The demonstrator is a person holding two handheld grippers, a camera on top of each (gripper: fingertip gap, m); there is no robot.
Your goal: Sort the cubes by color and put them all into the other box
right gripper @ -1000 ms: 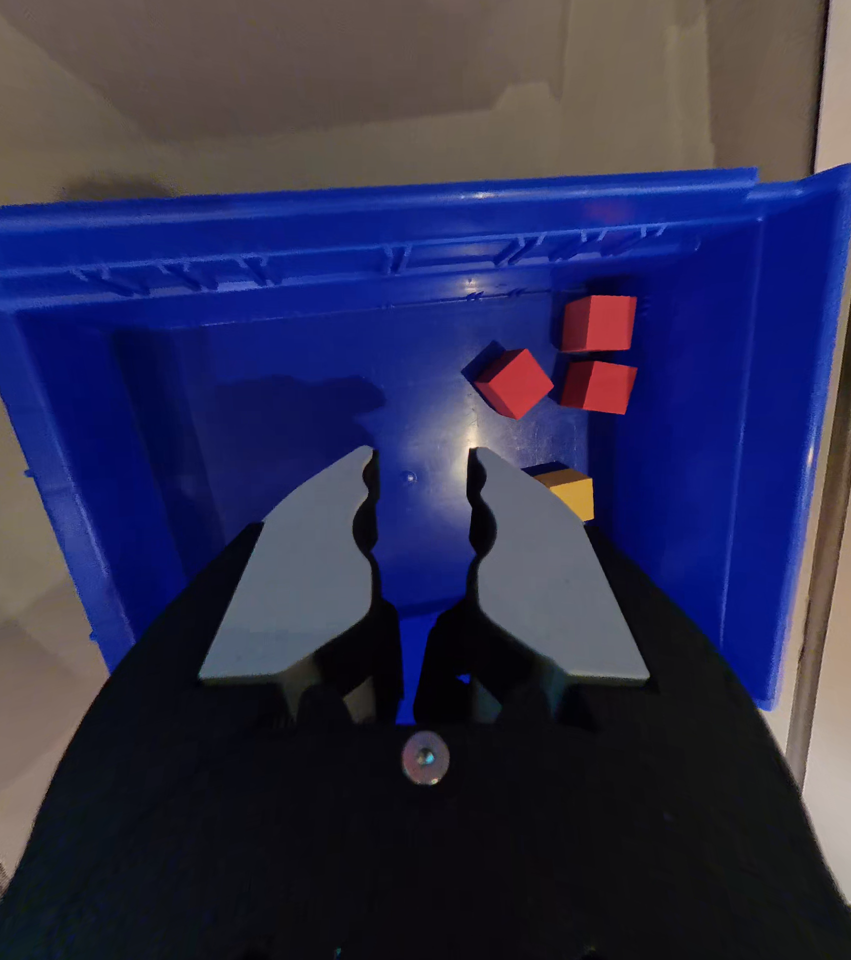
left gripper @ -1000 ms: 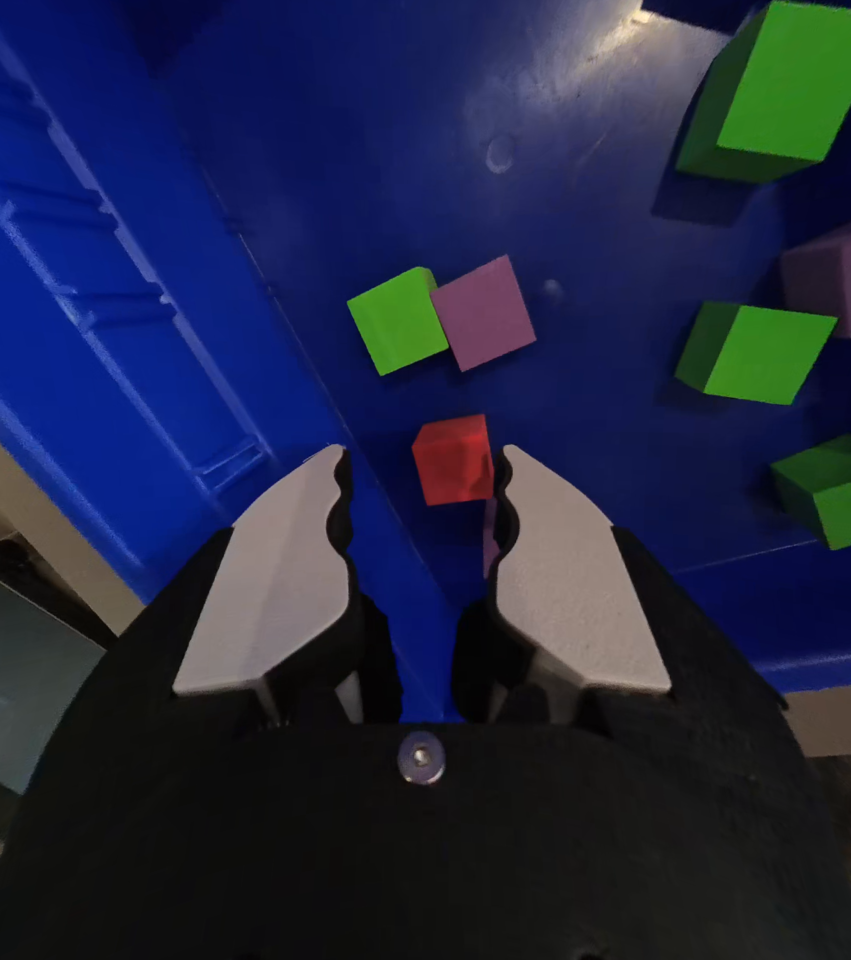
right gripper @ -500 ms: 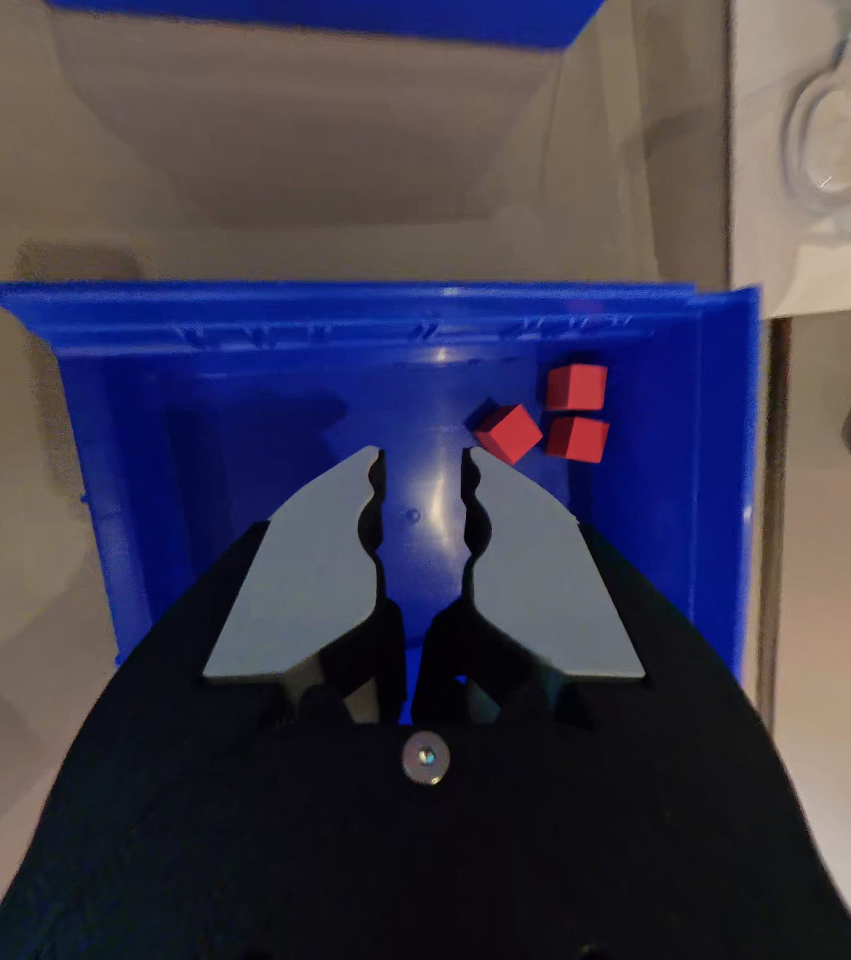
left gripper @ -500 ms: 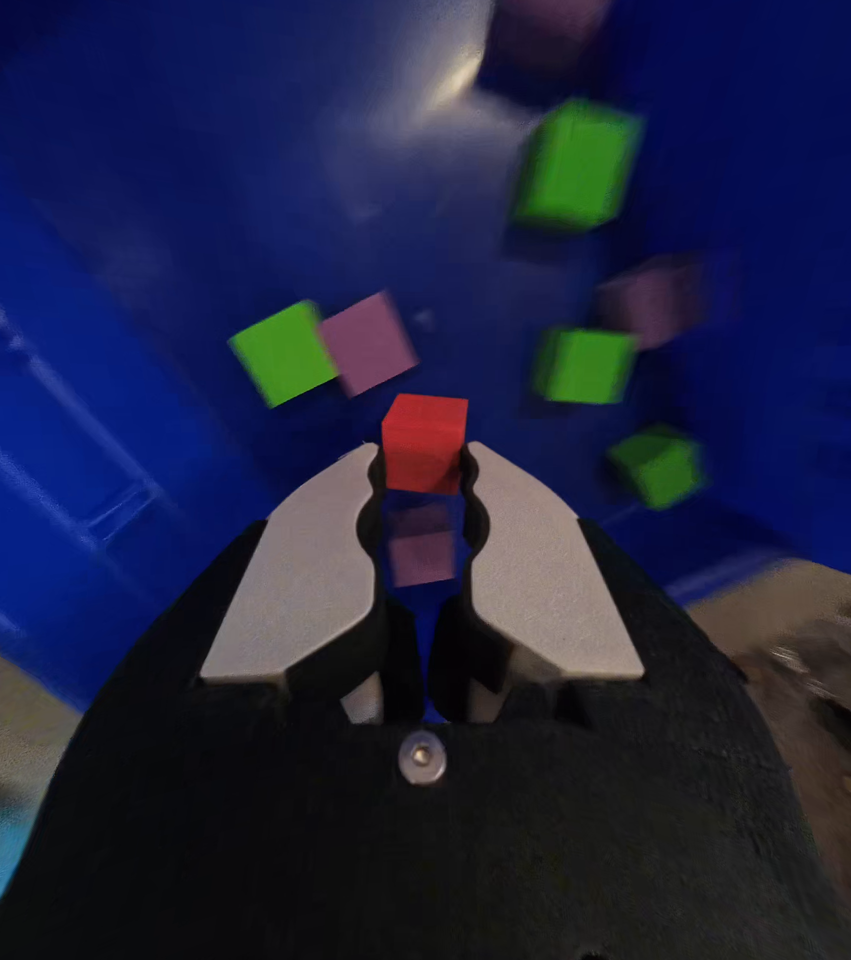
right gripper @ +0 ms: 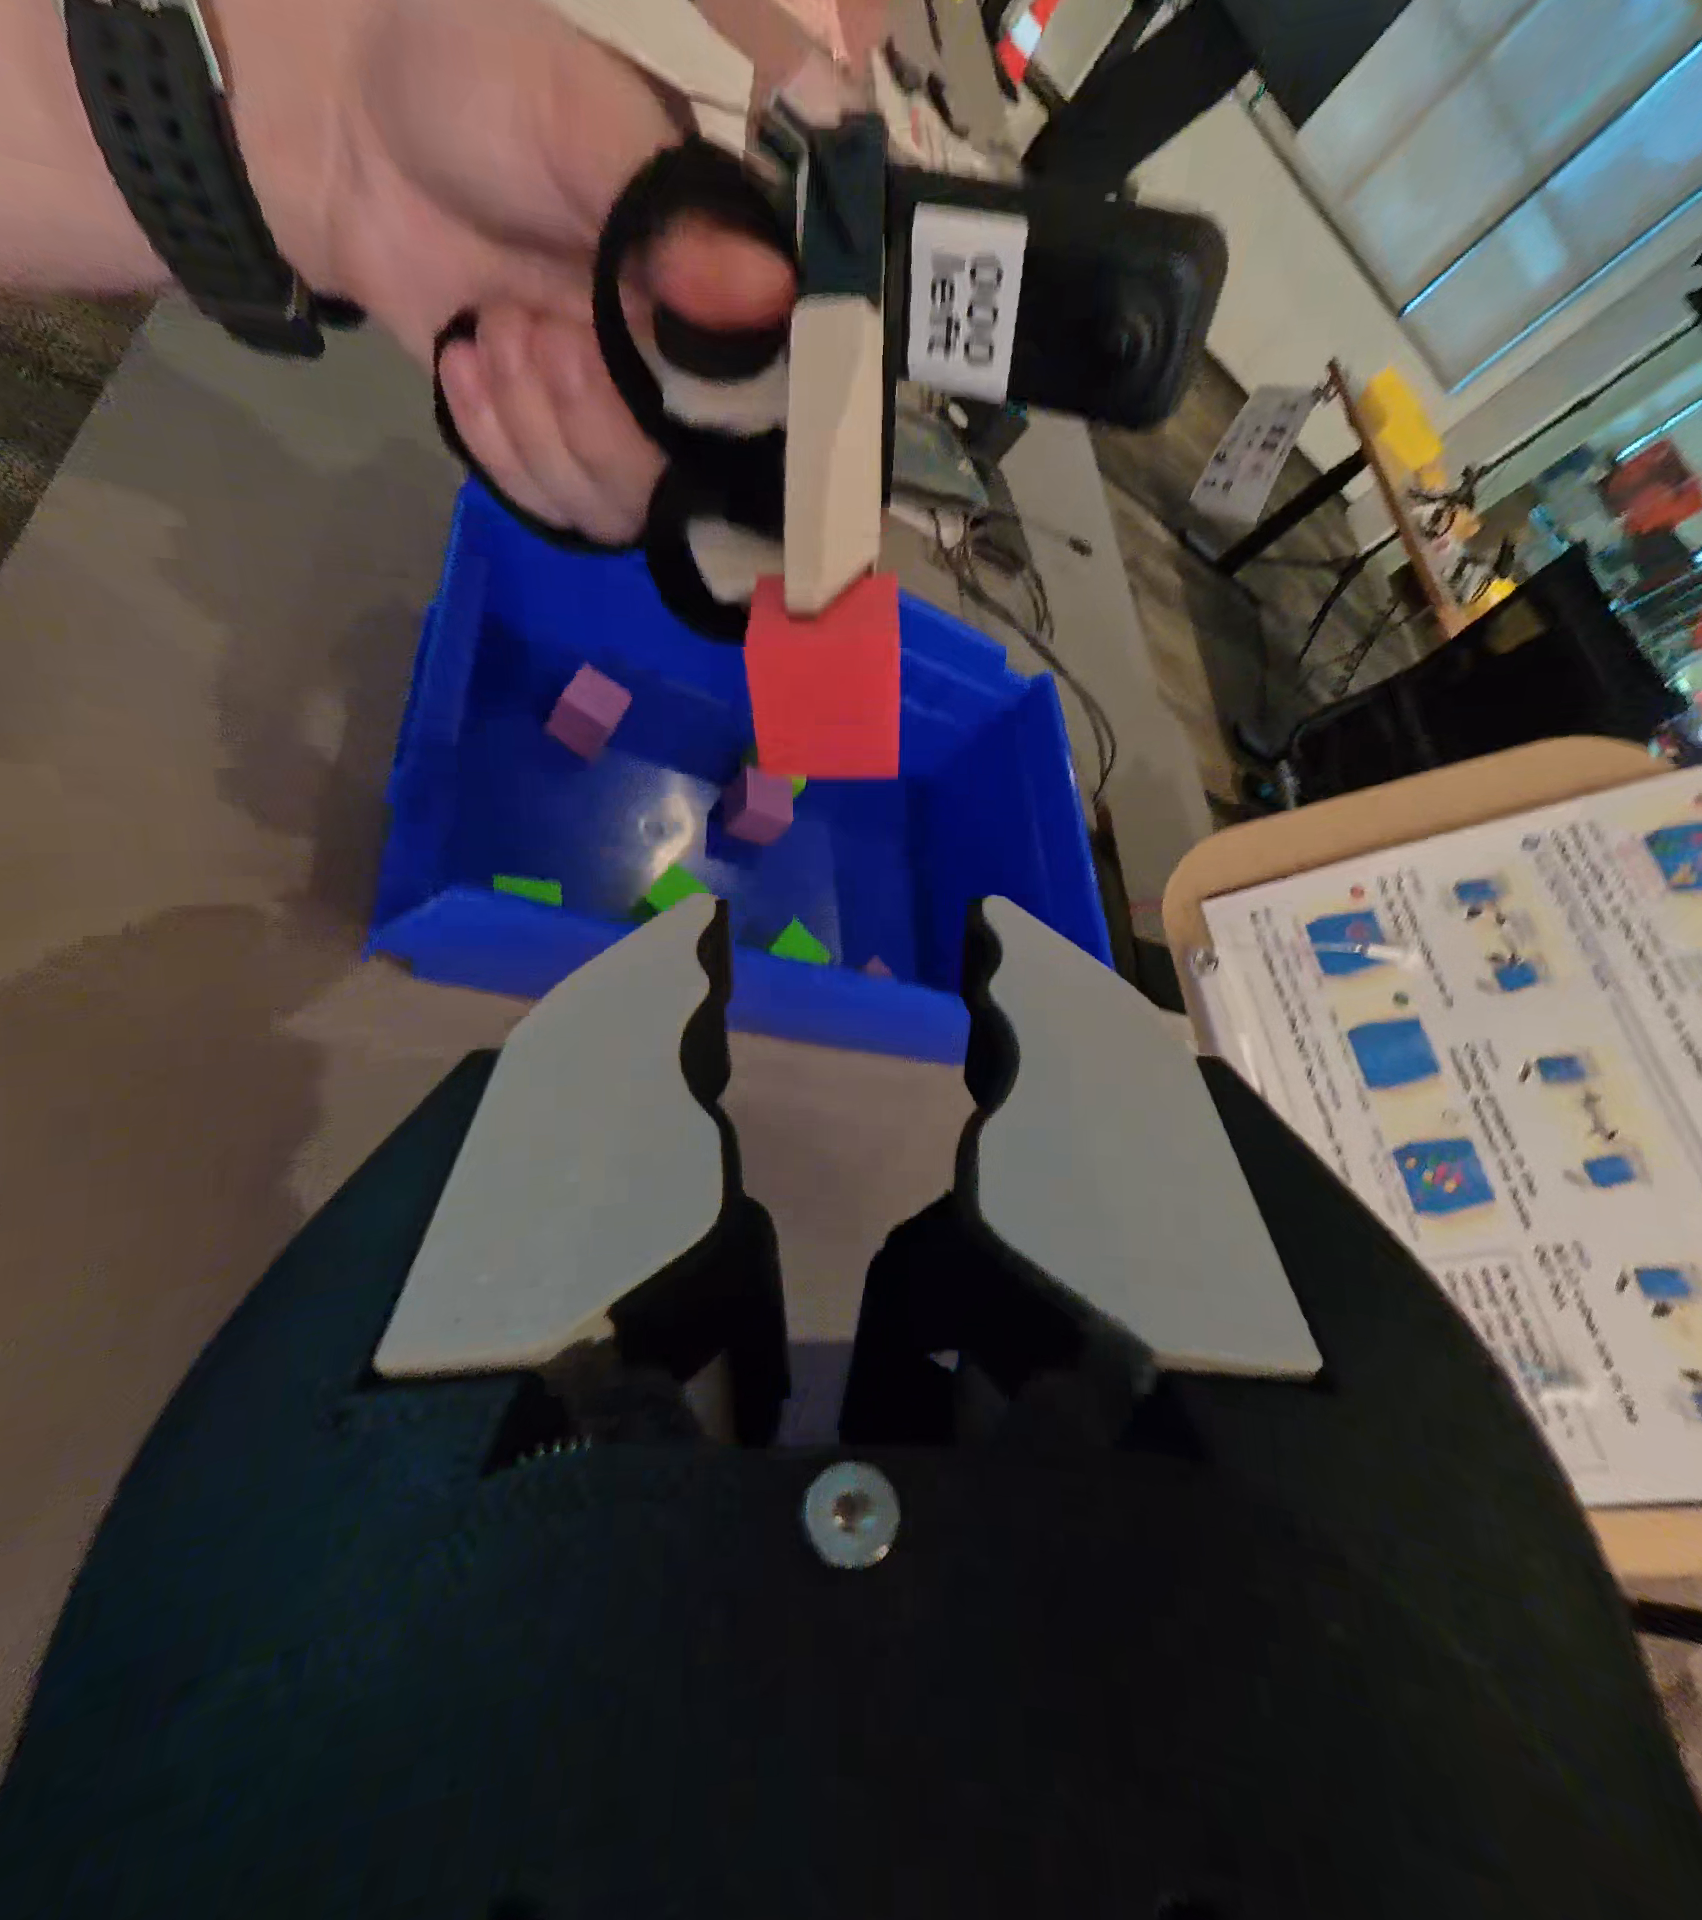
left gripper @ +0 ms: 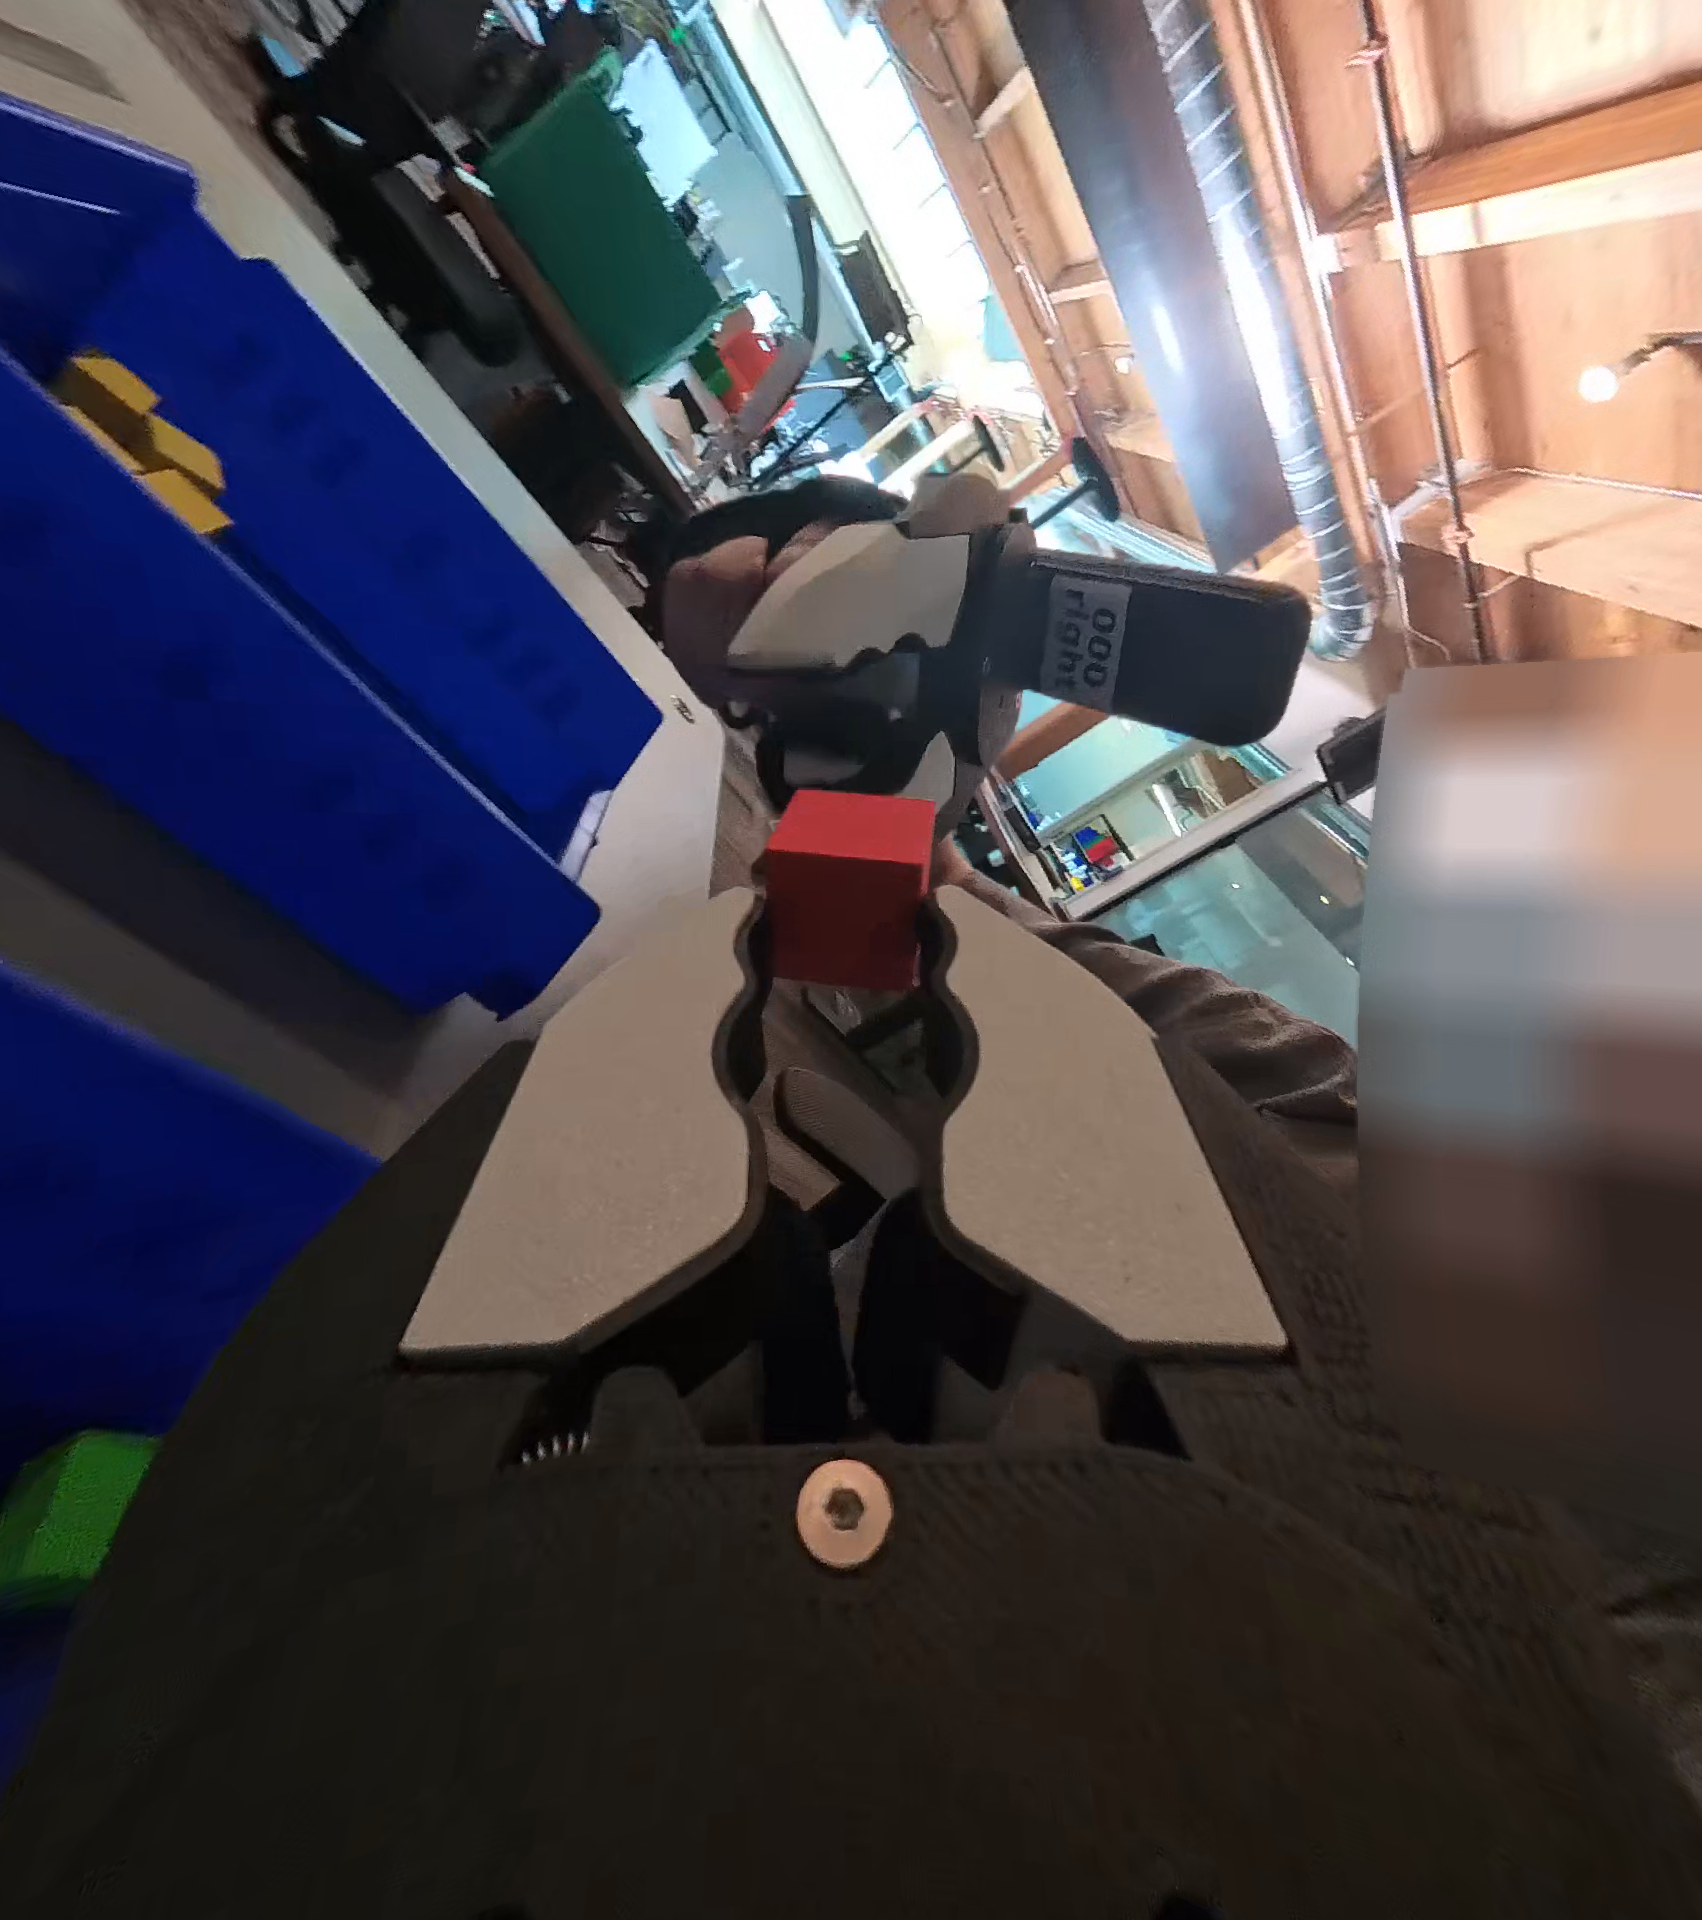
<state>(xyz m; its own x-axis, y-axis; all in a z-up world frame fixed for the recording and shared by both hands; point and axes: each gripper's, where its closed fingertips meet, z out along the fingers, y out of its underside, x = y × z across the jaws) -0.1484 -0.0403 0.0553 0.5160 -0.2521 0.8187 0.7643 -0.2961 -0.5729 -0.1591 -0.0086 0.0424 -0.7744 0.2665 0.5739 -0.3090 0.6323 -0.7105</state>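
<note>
blue bin (right gripper: 473, 935) of purple and green cubes sits at 12 o'clock past my right gripper (right gripper: 845, 940), jaws apart, nothing between them. my left gripper (left gripper: 842, 935) is clenched on the red cube (left gripper: 849, 899) at its tips, raised above that bin. yellow blocks (left gripper: 146, 447) at 10 o'clock in another bin.

Left tongs (left gripper: 845, 920) and right tongs (right gripper: 847, 925) each bear 1 white label (right gripper: 966, 312) — also 1 printed sheet (right gripper: 1553, 1091).
</note>
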